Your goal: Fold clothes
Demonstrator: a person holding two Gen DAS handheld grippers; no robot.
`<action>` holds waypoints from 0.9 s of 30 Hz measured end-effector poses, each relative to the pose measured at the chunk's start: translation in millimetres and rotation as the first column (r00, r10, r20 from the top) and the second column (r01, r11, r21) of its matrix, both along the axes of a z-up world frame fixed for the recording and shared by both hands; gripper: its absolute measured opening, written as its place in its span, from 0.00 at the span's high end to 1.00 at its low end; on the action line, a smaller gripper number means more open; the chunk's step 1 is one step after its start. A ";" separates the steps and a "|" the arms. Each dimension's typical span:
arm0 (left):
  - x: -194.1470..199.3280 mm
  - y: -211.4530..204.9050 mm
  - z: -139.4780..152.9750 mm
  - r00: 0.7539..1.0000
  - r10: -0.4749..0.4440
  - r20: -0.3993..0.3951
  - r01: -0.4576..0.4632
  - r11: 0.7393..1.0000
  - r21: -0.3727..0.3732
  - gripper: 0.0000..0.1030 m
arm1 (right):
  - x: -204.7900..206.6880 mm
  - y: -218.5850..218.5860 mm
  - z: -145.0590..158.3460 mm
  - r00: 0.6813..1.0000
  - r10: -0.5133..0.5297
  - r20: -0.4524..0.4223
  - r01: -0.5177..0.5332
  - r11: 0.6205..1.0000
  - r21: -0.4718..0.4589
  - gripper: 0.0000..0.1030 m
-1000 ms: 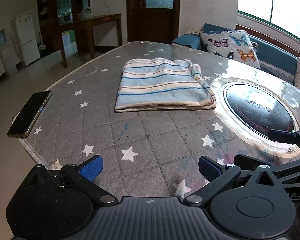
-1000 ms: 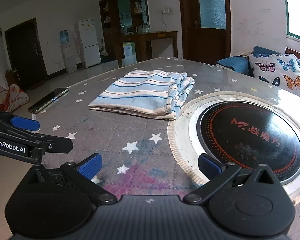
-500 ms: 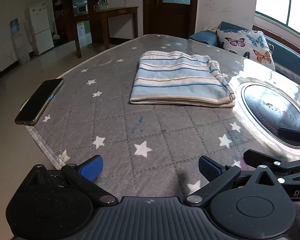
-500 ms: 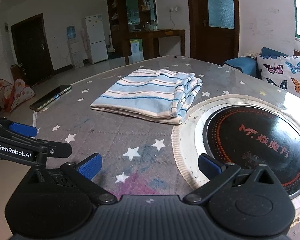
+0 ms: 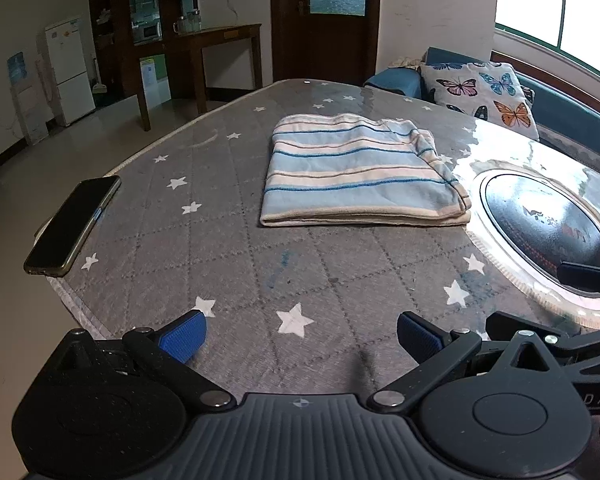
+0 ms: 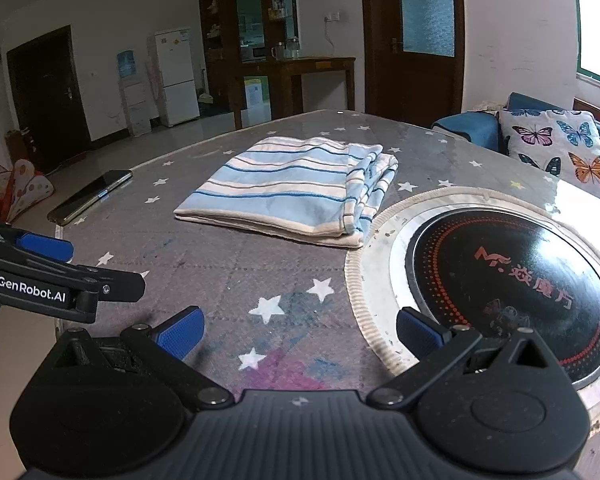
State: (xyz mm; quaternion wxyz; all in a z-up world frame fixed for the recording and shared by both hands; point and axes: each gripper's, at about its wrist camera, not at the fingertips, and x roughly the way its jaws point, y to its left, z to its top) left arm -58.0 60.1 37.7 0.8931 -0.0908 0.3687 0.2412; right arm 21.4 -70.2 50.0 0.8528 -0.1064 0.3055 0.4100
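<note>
The blue-and-cream striped cloth (image 5: 360,172) lies folded into a neat flat rectangle on the grey star-print table cover (image 5: 228,264), well ahead of both claws. The left gripper (image 5: 298,330) and right gripper (image 6: 298,330) hang with fingers spread apart, holding nothing. Folding looks essentially finished; at most a final tidy remains.

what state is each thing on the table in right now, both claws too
striped garment: folded flat, lying on the table, nothing touching it
phone: face up, screen dark, at the table's edge
induction cooktop: bare, nothing on it
left claw: open, empty, short of the garment
right claw: open, empty, short of the garment
</note>
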 end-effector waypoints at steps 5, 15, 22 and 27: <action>1.1 5.2 -1.0 1.000 -0.024 0.006 0.024 1.000 0.003 0.00 | -1.5 4.8 -0.6 1.000 -0.026 -0.008 0.026 1.000 0.000 0.00; 7.7 18.1 -5.5 0.996 -0.084 0.015 0.084 0.996 0.007 0.00 | -3.2 16.9 -0.8 0.997 -0.080 -0.004 0.080 0.997 0.000 0.00; 6.1 26.0 -8.4 0.996 -0.090 0.019 0.090 0.996 -0.001 0.00 | -5.3 25.9 -3.6 0.994 -0.109 -0.018 0.109 0.994 -0.001 0.00; 7.5 31.3 -11.0 0.997 -0.079 0.016 0.079 0.997 -0.009 0.00 | -6.4 33.2 -3.9 0.996 -0.093 -0.016 0.093 0.996 -0.015 0.00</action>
